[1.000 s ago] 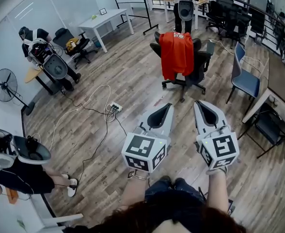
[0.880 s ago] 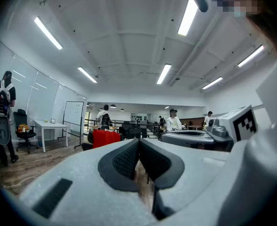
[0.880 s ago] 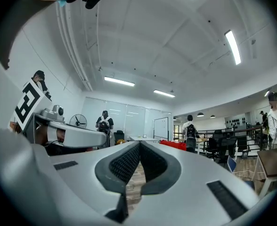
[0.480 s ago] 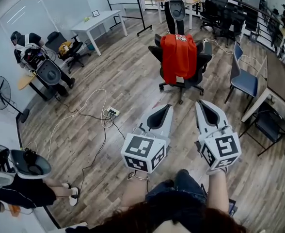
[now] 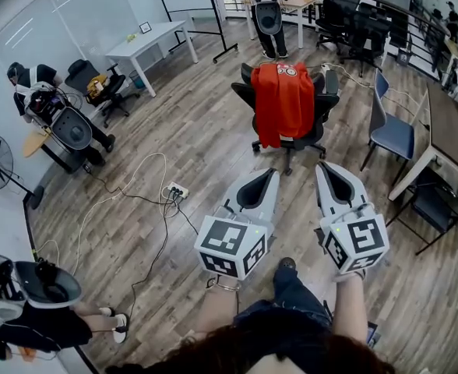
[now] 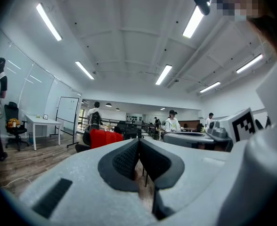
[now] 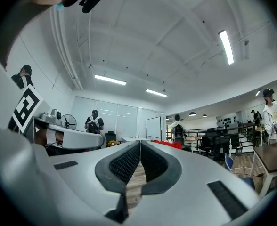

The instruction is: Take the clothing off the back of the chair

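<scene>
A red garment (image 5: pixel 284 100) hangs over the back of a black office chair (image 5: pixel 321 127) ahead of me on the wooden floor. In the left gripper view the red garment (image 6: pixel 103 138) shows small, just left of the jaws; in the right gripper view only a strip of it (image 7: pixel 169 144) peeks over the right jaw. My left gripper (image 5: pixel 265 173) and right gripper (image 5: pixel 323 167) are held side by side, level, short of the chair. Both are shut with nothing between the jaws.
A blue chair (image 5: pixel 391 131) and a dark table (image 5: pixel 445 123) stand to the right. A power strip (image 5: pixel 174 192) with trailing cables lies on the floor to the left. A white table (image 5: pixel 142 44) and several people stand around the room.
The chair with the red garment has come nearer and sits lower in the head view; both grippers moved toward it together, still shut.
</scene>
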